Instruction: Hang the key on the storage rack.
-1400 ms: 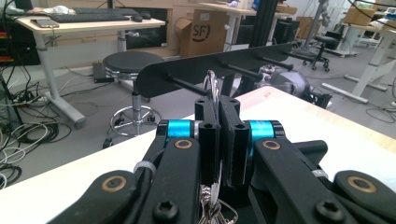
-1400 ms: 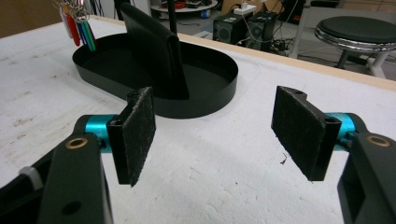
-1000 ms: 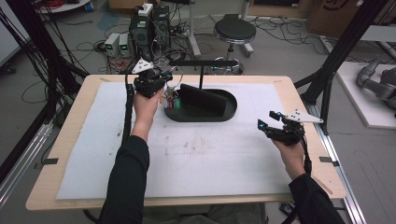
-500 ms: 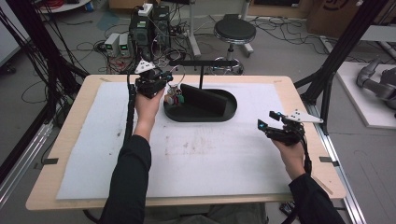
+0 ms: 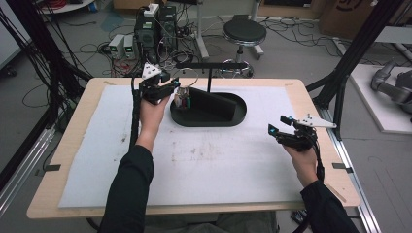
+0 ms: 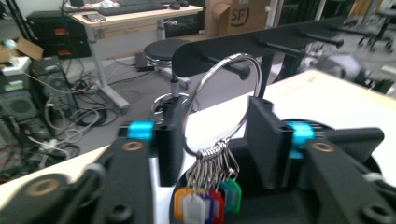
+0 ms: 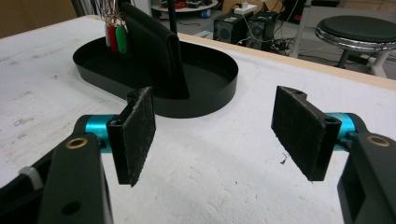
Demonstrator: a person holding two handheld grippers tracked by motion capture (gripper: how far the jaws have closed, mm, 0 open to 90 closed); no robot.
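Note:
A big metal key ring [image 6: 212,156] with several coloured tags [image 6: 205,200] hangs from a peg [image 6: 236,70] of the black rack [image 5: 211,64]. The tags dangle over the left end of the black oval tray [image 5: 228,119]. My left gripper [image 6: 215,107] has just been opening. The ring stands between its pads, which no longer press on it. In the high view that gripper [image 5: 171,89] is at the tray's left end beside the ring [image 5: 183,94]. My right gripper [image 5: 279,124] hovers open and empty over the white mat, right of the tray [image 7: 201,100].
A white mat [image 5: 218,160] covers the wooden table. A slanted black plate [image 5: 214,102] stands in the tray. Behind the table stand a stool [image 5: 244,33] and computer boxes [image 5: 155,24] among cables. Black frame posts [image 5: 350,63] rise at the right.
My left gripper's jaws have parted and let go of the key ring, which stays hanging on the rack. The right hand has kept still.

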